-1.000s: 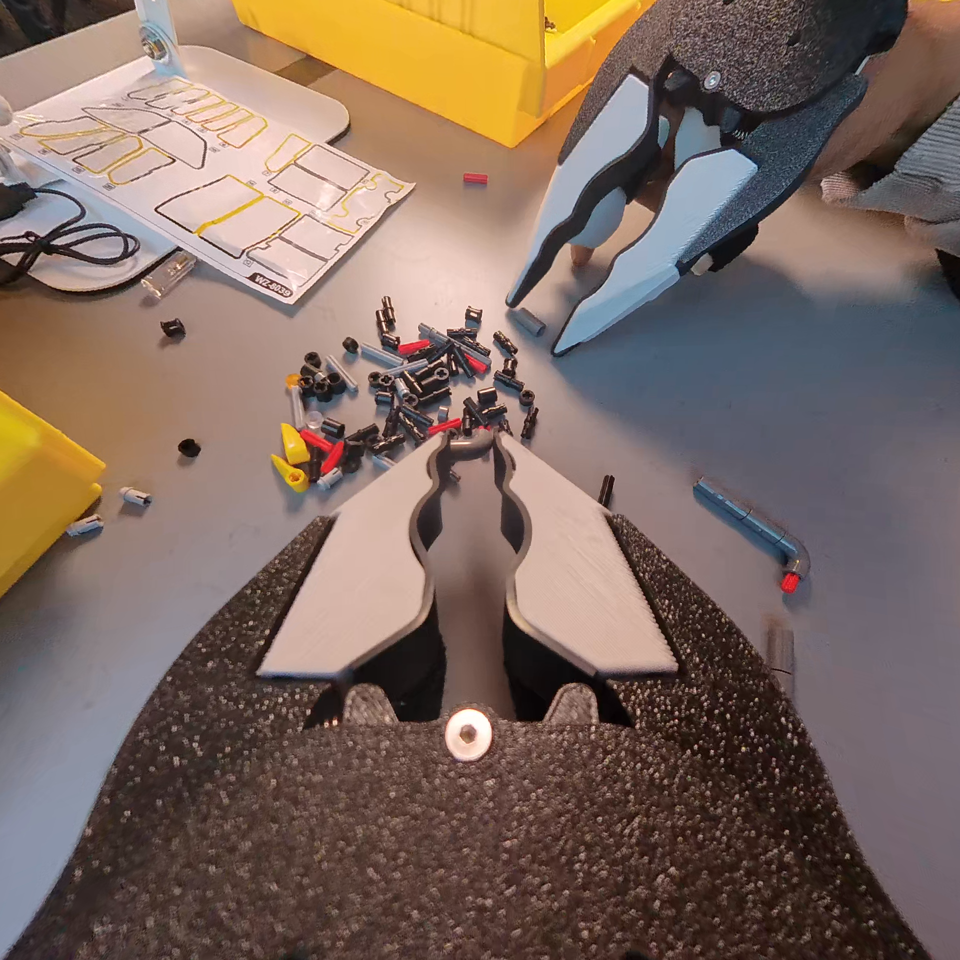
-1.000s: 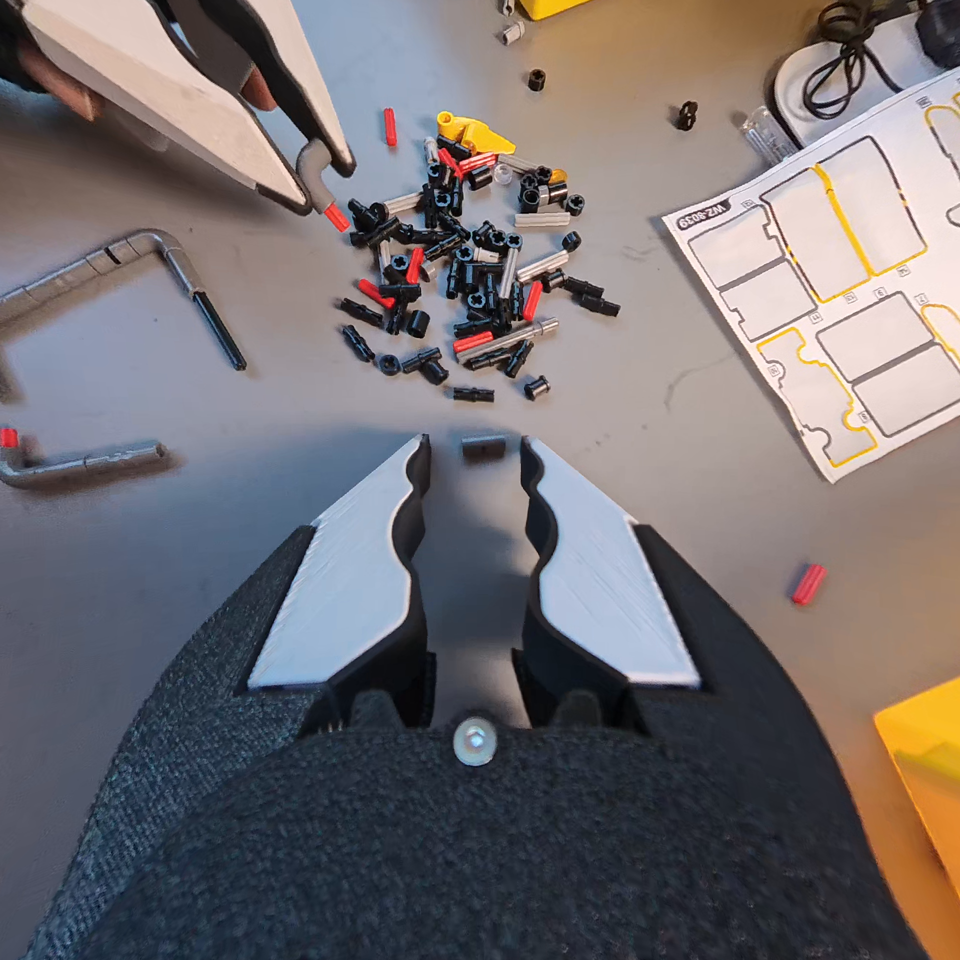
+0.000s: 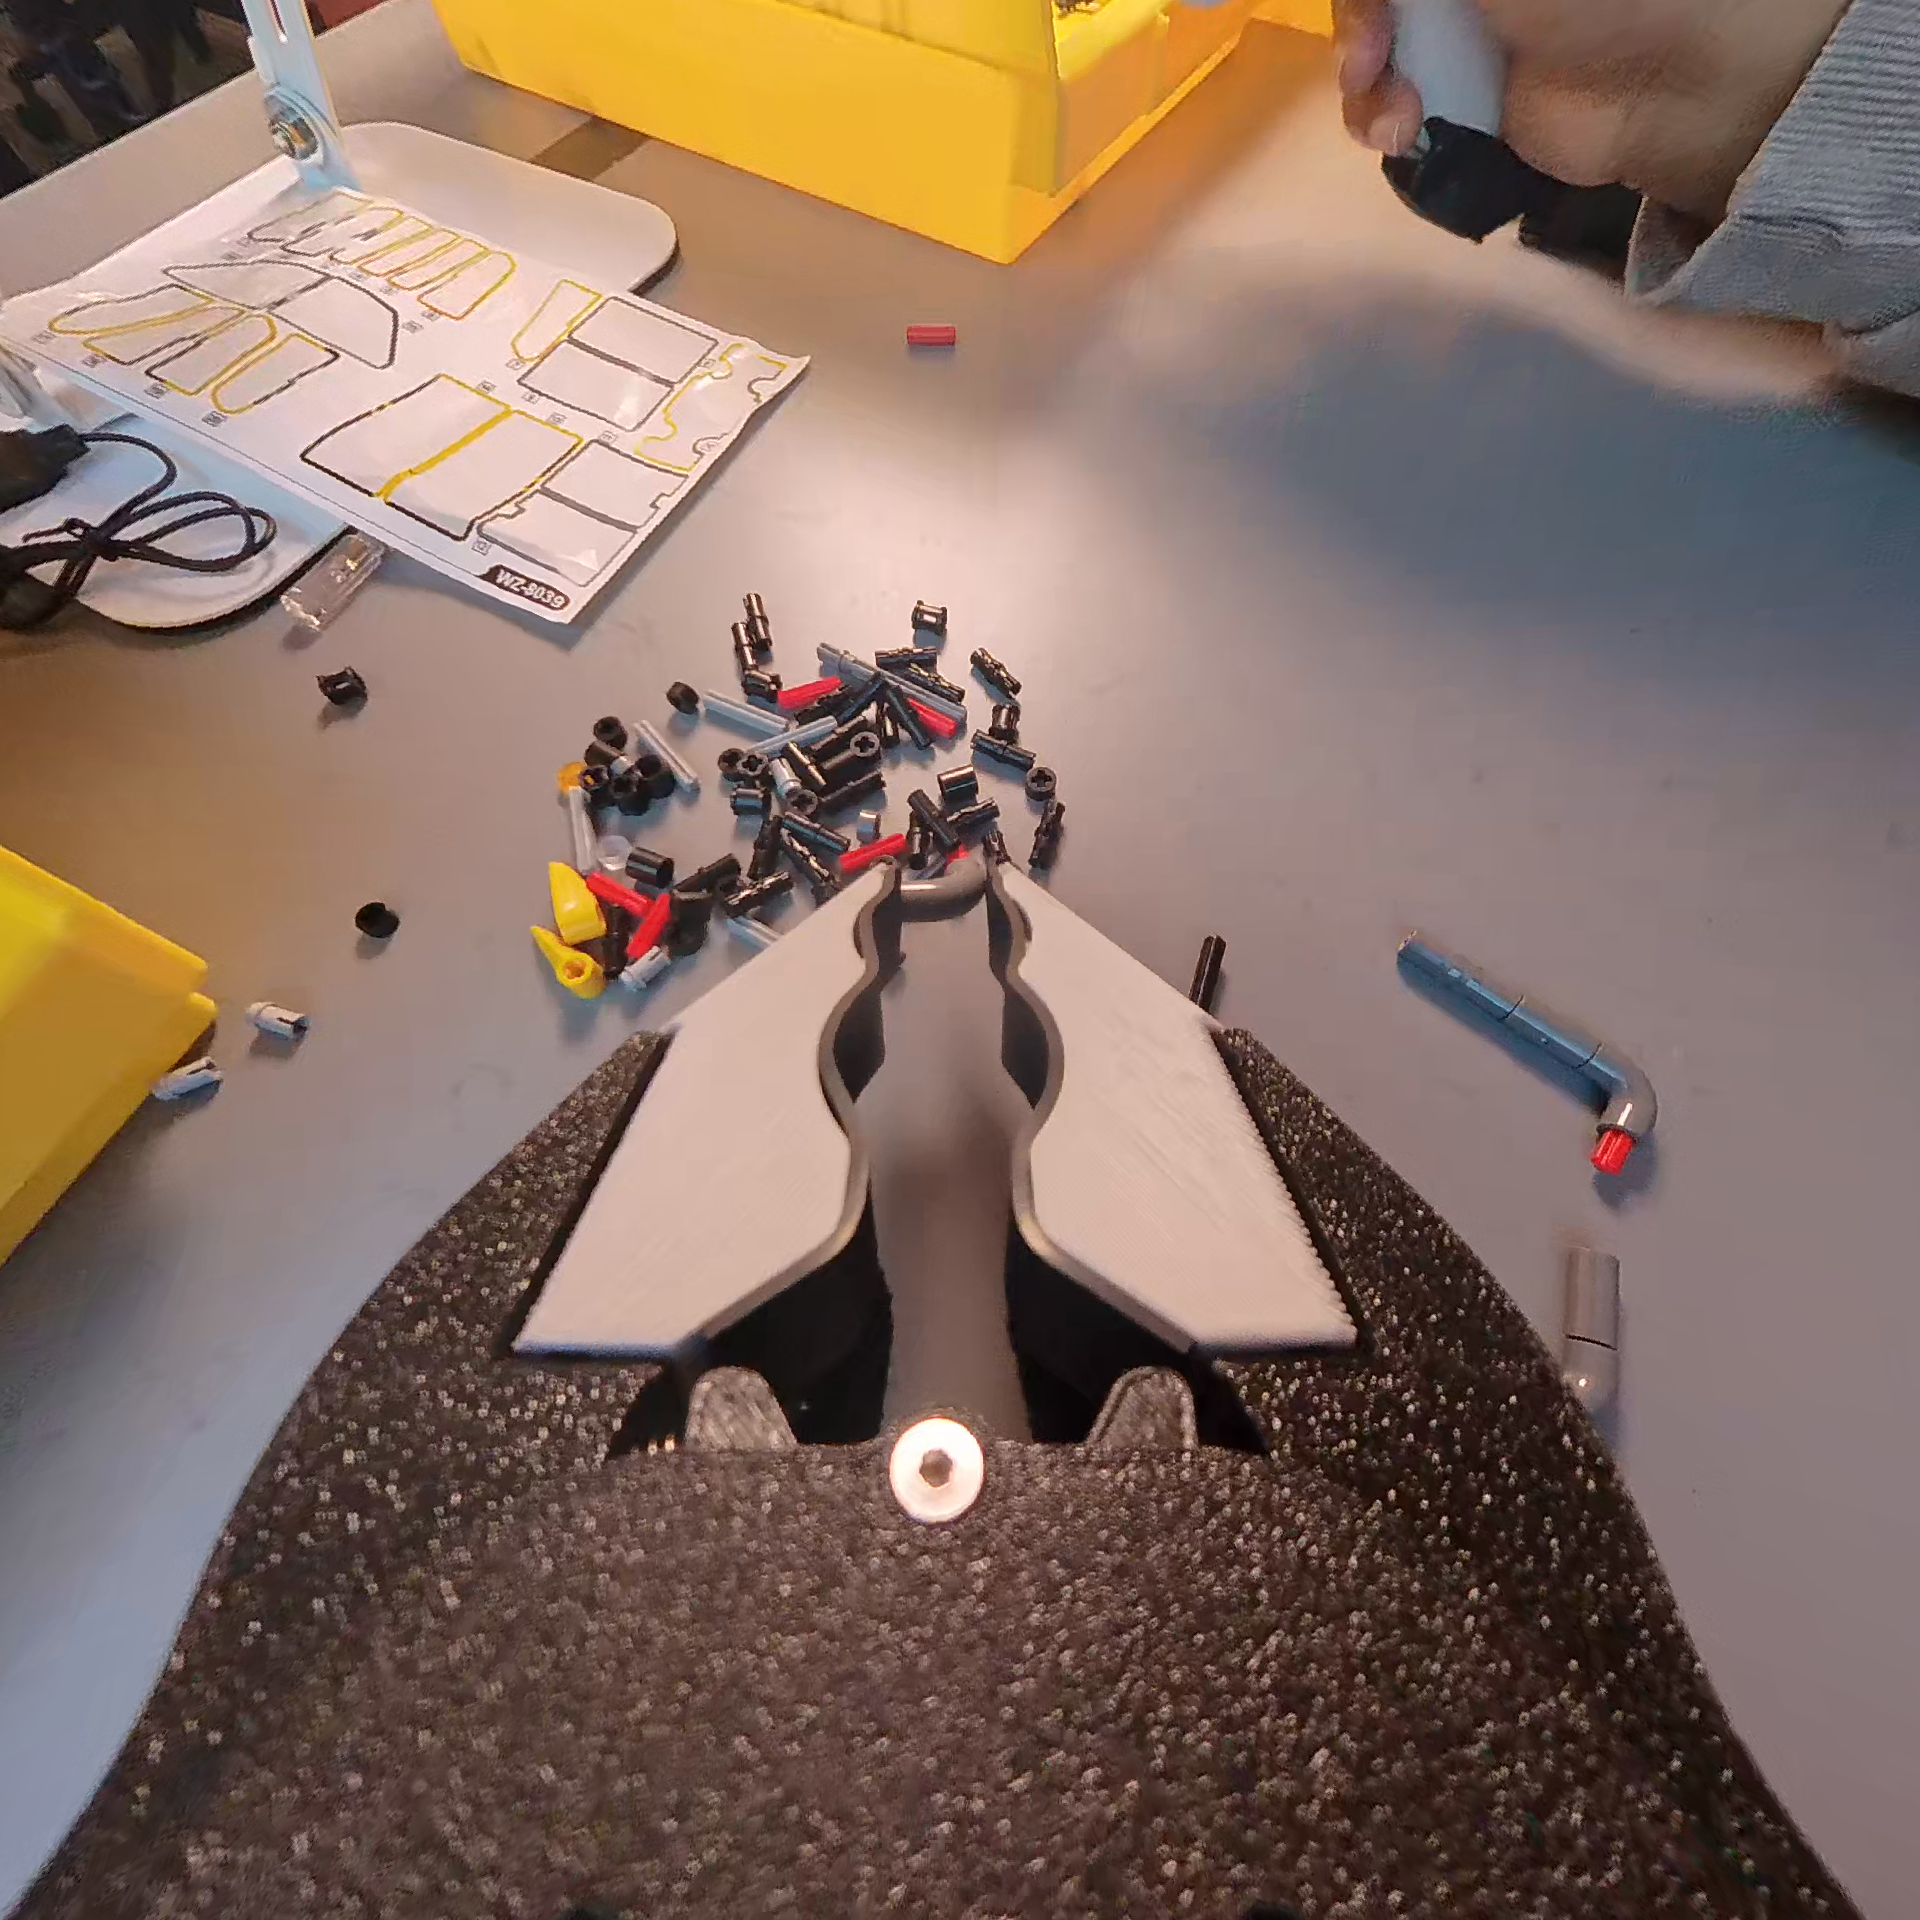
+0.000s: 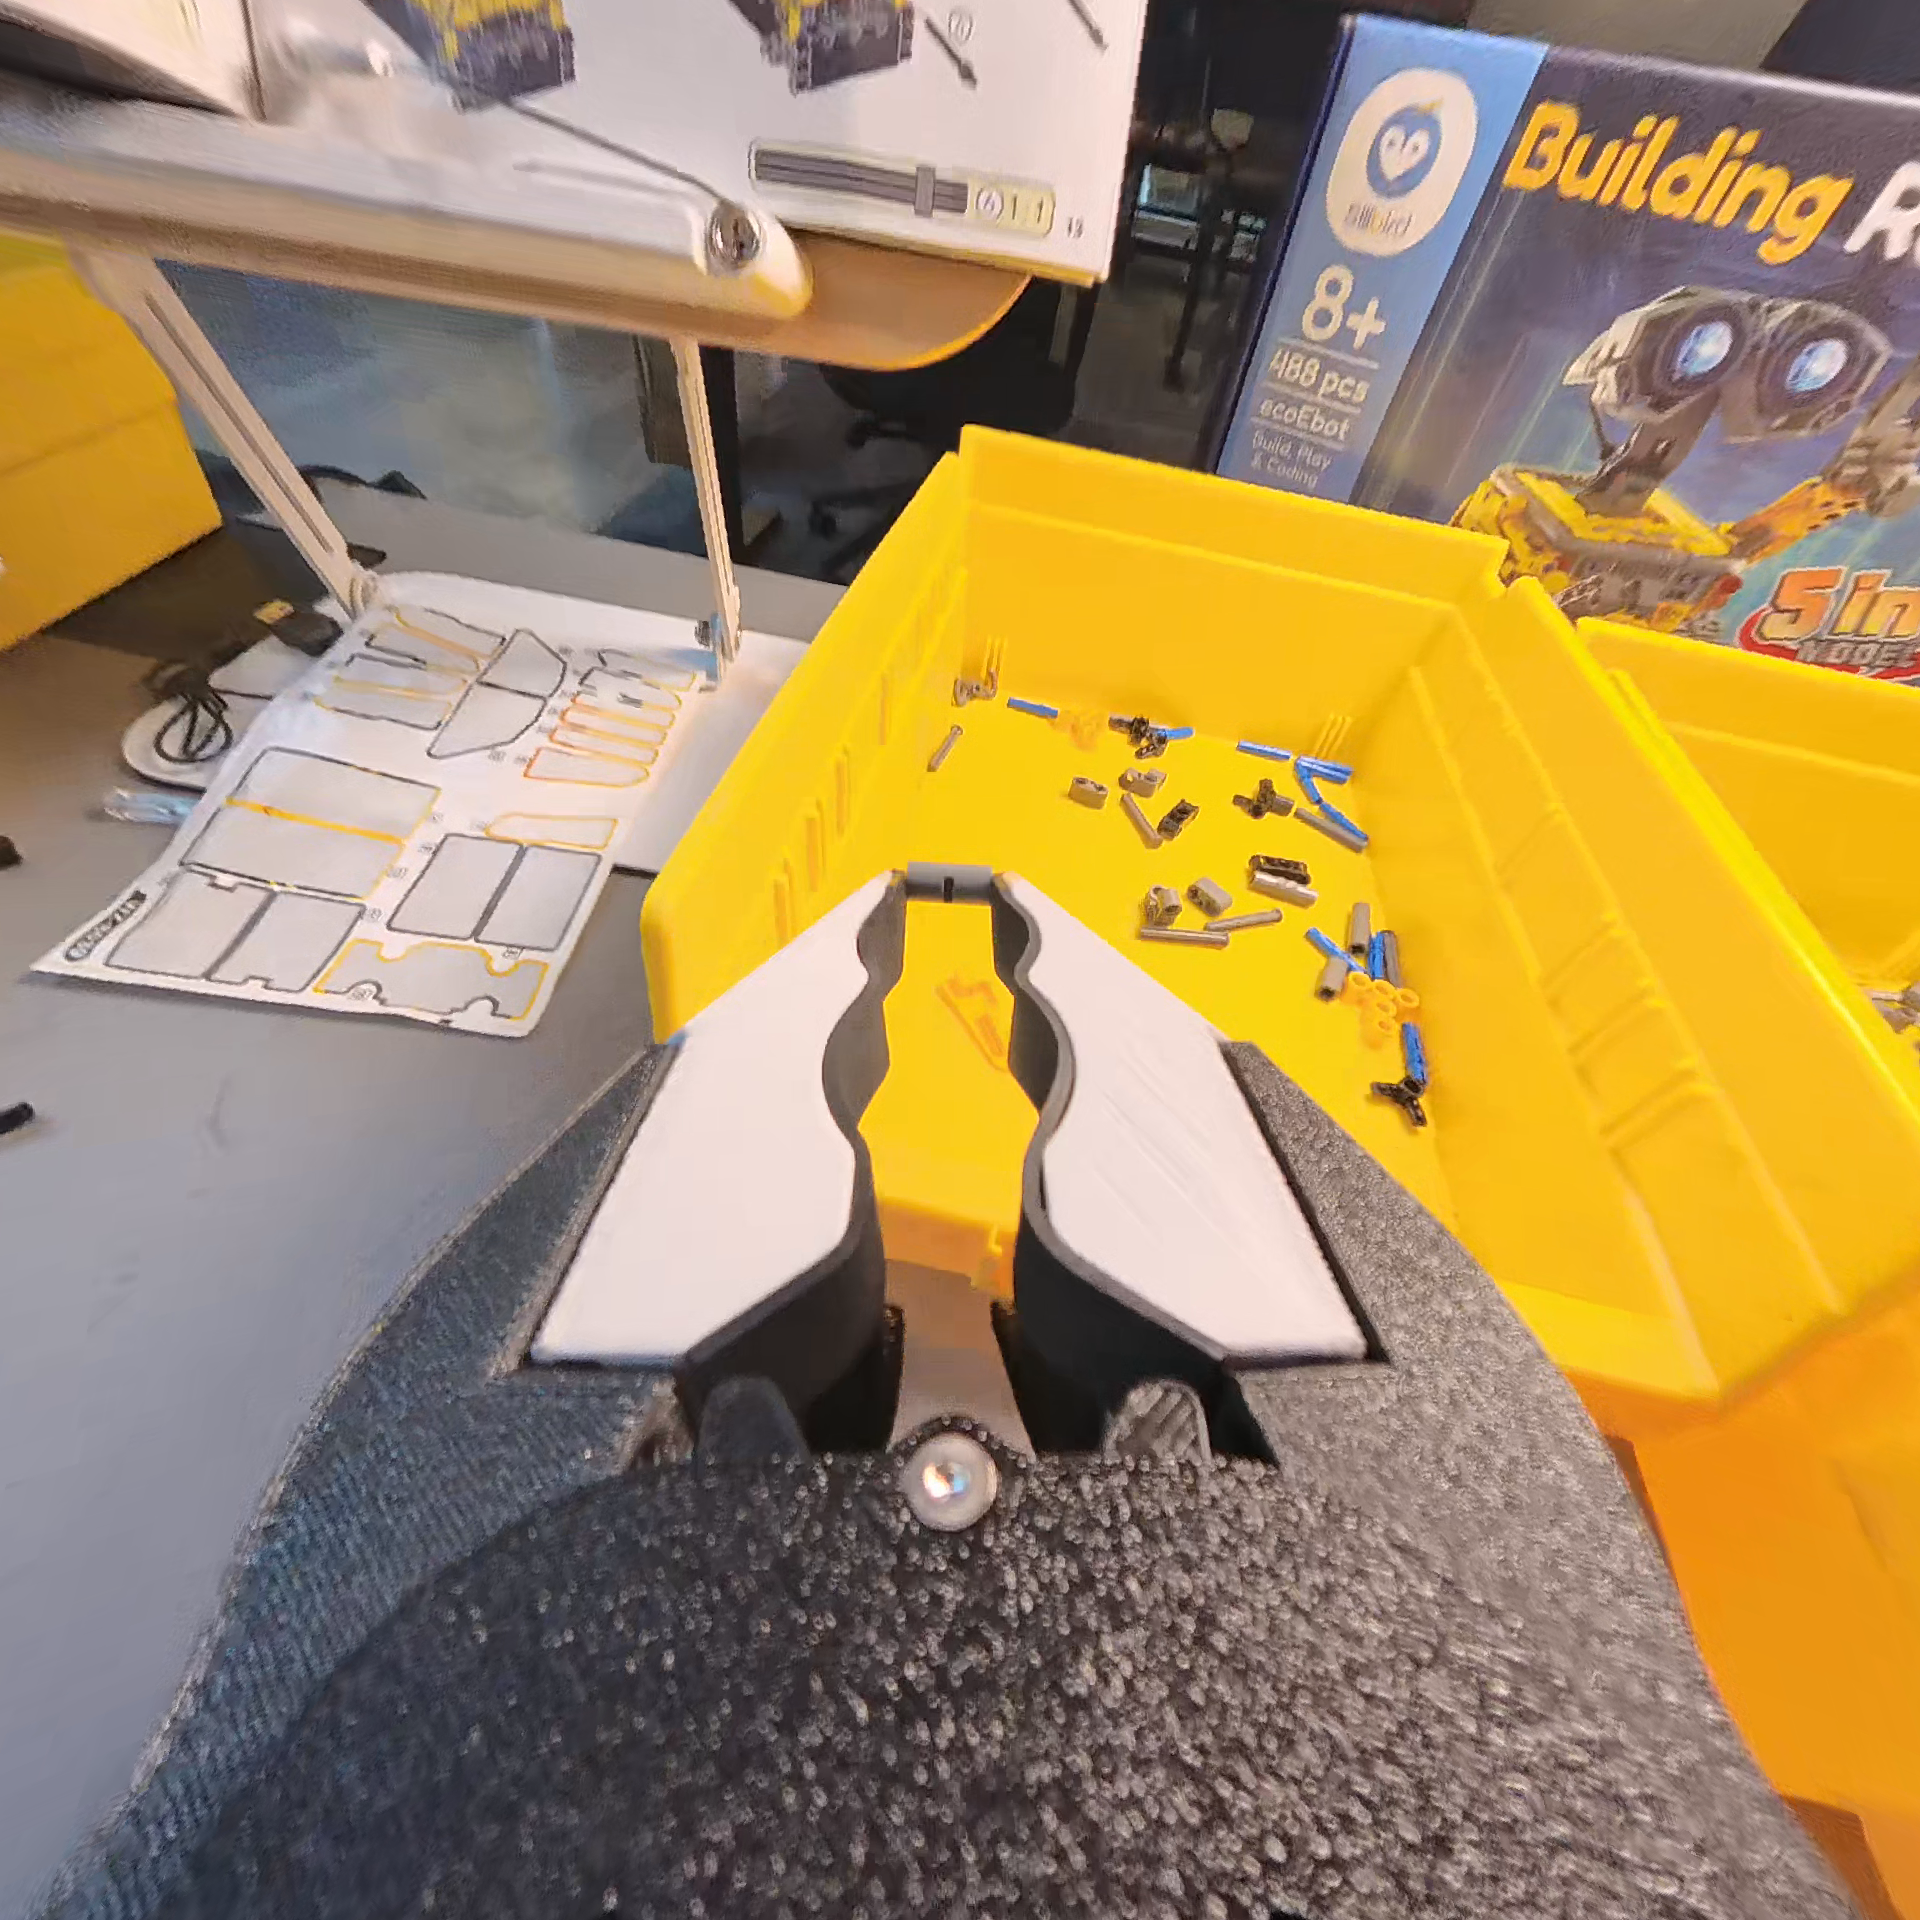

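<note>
the left gripper (image 3: 940,883) pinches a small curved grey plastic elbow piece (image 3: 940,902) at its tips; the right gripper (image 4: 948,883) pinches a short grey plastic connector (image 4: 948,879) crosswise between its tips (both likely light, stiff, slippery).

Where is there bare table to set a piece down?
Bare grey table lies right of the pin pile, between the red pin and the grey elbow rod. Crowded: the pile at the left claw and the sticker sheet.
</note>
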### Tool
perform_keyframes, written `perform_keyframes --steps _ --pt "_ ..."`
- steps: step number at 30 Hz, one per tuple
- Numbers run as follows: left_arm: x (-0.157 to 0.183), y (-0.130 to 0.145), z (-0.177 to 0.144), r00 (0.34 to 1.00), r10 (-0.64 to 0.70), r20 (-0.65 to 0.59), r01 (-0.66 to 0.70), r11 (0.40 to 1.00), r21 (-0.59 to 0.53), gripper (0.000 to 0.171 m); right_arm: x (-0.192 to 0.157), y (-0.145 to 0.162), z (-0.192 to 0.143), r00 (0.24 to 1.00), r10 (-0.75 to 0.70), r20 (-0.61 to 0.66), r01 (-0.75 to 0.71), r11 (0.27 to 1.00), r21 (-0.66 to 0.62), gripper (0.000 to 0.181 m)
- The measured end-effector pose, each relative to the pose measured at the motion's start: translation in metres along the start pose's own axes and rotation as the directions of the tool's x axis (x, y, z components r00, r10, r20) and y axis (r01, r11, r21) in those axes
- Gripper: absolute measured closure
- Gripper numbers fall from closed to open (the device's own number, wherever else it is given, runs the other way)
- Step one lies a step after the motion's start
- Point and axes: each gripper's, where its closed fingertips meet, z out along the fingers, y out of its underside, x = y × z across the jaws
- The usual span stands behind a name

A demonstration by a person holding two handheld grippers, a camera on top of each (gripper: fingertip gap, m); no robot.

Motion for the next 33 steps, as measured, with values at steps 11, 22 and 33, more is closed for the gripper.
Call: perform_keyframes --steps 11,22,33 --pt "0.001 0.001 0.000 1.000 0.010 0.014 -0.010 1.000 -0.006 0.156 -0.055 0.008 0.007 0.981 -0.174 0.083 0.176 0.984 -0.022 0.167" --pt "-0.001 0.001 0.000 1.000 0.011 0.026 -0.010 1.000 -0.005 0.156 -0.061 -0.006 -0.006 0.973 -0.201 0.115 0.198 0.980 0.034 0.167" --pt "-0.004 0.000 -0.001 0.999 0.009 0.053 -0.009 1.000 0.001 0.156 -0.014 0.002 -0.001 0.993 -0.112 0.049 0.113 0.993 -0.024 0.163"
